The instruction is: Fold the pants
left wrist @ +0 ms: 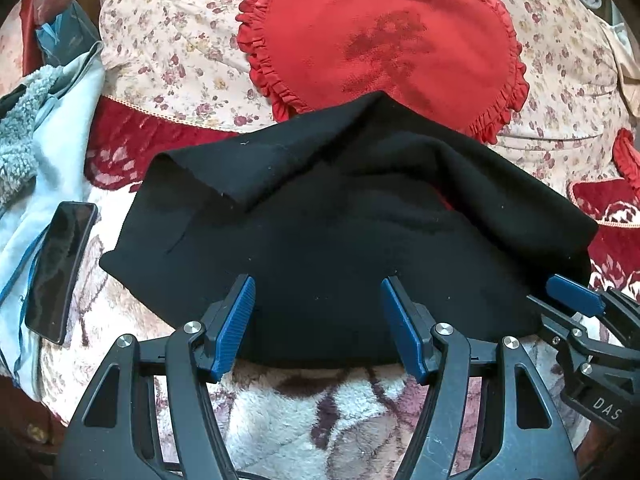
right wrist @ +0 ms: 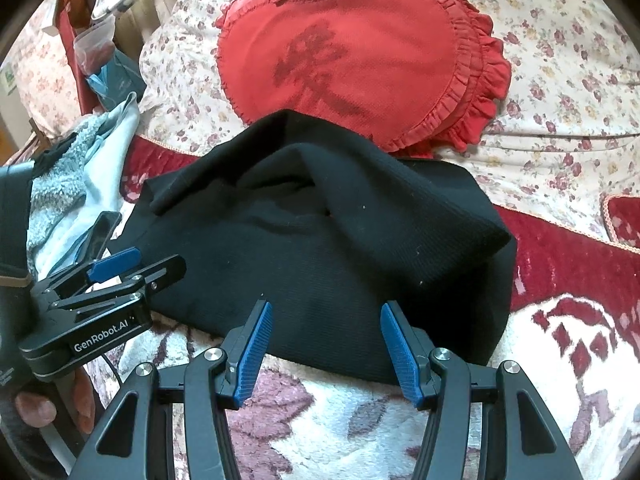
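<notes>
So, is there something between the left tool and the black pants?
Nothing visible. The left tool is open right over the near edge of the black pants. The phone lies off to the side, apart from them.

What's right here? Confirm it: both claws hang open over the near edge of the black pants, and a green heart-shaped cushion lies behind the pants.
One thing is wrong: the heart-shaped cushion is red, not green, as the left wrist view shows. The rest stands: the left claw and right claw are open over the near edge of the black pants, with the cushion behind them.
</notes>
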A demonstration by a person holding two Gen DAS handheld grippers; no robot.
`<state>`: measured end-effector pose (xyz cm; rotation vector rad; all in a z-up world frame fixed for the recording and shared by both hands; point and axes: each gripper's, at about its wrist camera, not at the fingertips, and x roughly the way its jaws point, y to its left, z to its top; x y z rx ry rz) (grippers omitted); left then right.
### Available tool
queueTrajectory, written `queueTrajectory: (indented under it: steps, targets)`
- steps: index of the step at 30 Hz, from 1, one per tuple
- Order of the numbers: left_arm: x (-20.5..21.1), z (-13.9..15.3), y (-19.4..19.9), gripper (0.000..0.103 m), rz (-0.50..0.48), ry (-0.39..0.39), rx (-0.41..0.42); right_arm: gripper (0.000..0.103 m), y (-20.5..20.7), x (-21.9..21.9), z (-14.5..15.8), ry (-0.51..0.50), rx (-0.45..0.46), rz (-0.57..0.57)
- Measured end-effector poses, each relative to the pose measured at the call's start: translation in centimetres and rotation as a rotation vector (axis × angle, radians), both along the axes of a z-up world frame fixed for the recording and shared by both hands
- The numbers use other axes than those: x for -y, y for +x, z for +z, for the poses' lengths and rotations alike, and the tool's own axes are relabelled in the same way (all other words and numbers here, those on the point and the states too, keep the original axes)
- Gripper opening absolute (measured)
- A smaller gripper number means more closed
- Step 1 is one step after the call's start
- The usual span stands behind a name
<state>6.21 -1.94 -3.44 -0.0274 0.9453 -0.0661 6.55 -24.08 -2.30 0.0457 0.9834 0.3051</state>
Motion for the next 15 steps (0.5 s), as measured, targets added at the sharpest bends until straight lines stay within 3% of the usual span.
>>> queueTrajectory:
  steps: [15]
  targets:
    - [0.44, 0.27, -0.29, 0.065, -0.012, 0.009, 0.003, 0.055, 0.08, 0.1, -0.36, 0.016, -0.006, -0.003]
